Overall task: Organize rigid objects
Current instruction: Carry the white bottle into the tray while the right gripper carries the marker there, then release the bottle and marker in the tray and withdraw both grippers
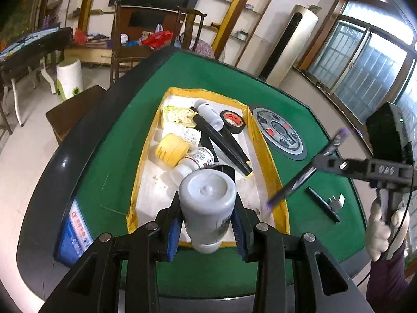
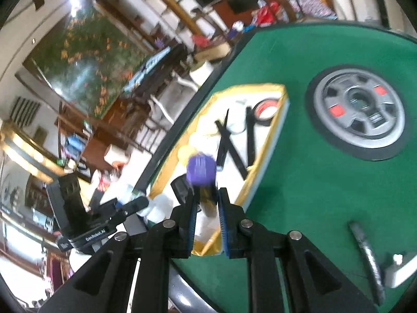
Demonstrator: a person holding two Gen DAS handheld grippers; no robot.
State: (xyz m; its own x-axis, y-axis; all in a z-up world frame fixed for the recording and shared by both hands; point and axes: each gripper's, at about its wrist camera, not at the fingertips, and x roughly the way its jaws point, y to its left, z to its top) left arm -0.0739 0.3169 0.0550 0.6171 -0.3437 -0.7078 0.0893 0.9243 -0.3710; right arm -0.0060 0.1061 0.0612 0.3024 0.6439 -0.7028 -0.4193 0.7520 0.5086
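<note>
Left gripper: black linkage arms, blue-padded fingers, angled downward; jaws partly spread and clamped on the sides of a grey bottle, base facing the camera.

Right gripper: same build, angled downward; jaws nearly together, pinching a dark pen with purple ends; its own view is blurred, so the exact contact is probably at the pen's middle. In the left view it reaches in from the right edge.

Right hand: white glove, wrapped round the handle; dark purple sleeve below.

Matt green felt table, glossy plastic bottle
</note>
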